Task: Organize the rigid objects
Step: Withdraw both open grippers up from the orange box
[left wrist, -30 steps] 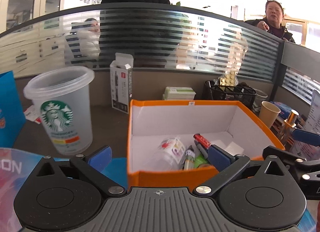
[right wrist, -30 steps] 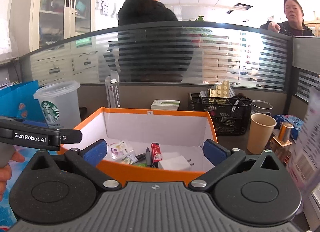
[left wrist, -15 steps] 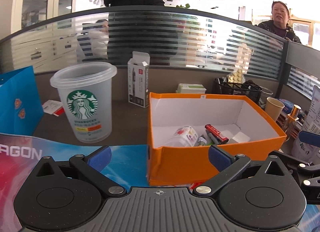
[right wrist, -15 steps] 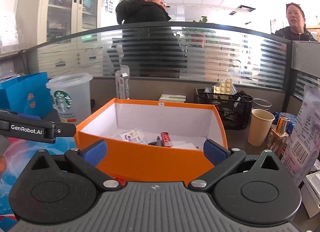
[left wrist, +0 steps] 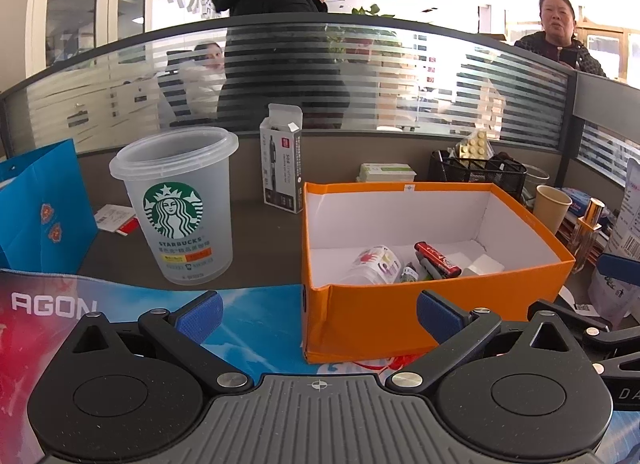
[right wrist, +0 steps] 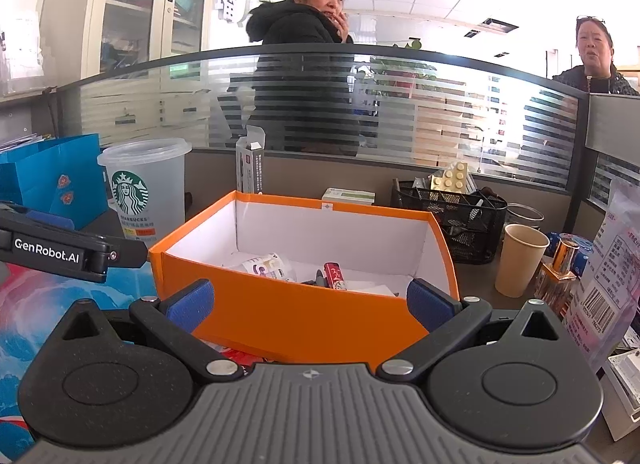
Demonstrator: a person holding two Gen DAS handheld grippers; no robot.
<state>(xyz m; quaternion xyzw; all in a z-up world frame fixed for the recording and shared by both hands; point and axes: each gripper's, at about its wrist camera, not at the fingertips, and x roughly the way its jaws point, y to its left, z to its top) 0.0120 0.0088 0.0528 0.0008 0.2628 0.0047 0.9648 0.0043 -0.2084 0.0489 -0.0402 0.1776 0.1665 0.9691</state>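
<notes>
The open top of the orange box [left wrist: 436, 304] gives my tools a way in from above; its far half shows bare white floor, while the near half is cluttered with small items. My left tool [left wrist: 318, 314] faces a strip of mat [left wrist: 256, 320] between the box's left wall and the Starbucks cup [left wrist: 176, 204], which stands upright and blocks the left. Behind, a pen carton [left wrist: 280, 172] stands just beside the box's back corner. To the right, a paper cup [right wrist: 520, 260], mesh basket [right wrist: 452, 220] and printed bag [right wrist: 608, 288] crowd the desk; gaps there look narrow, though distortion makes that uncertain.
</notes>
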